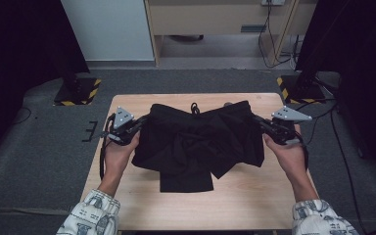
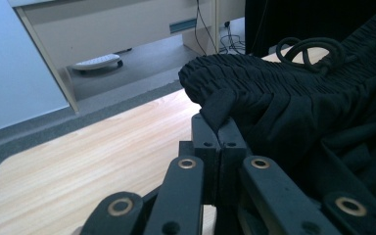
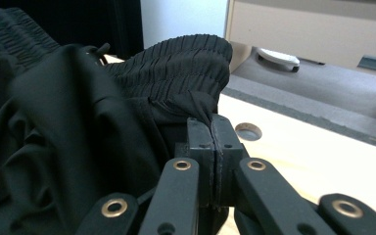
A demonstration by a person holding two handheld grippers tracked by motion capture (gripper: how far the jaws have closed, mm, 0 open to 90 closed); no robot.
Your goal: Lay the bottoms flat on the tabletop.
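A pair of black shorts [image 1: 198, 139] lies bunched on the wooden table [image 1: 245, 196], its elastic waistband toward the far edge and a drawstring [image 1: 195, 107] curled on top. My left gripper [image 1: 136, 125] is shut on the left end of the shorts [image 2: 284, 112], just under the gathered waistband; the fabric is pinched between its jaws [image 2: 219, 129]. My right gripper [image 1: 263, 125] is shut on the right end of the shorts [image 3: 78, 122], with cloth caught between its closed jaws [image 3: 211, 125]. The drawstring [image 2: 313, 51] loops on the waistband in the left gripper view.
A round hole [image 3: 248, 131] sits in the tabletop near the right gripper. Grey carpet surrounds the table. Black stands with yellow-black striped bases [image 1: 76, 93] flank the far corners, and cables [image 1: 269, 44] hang by a beige cabinet behind.
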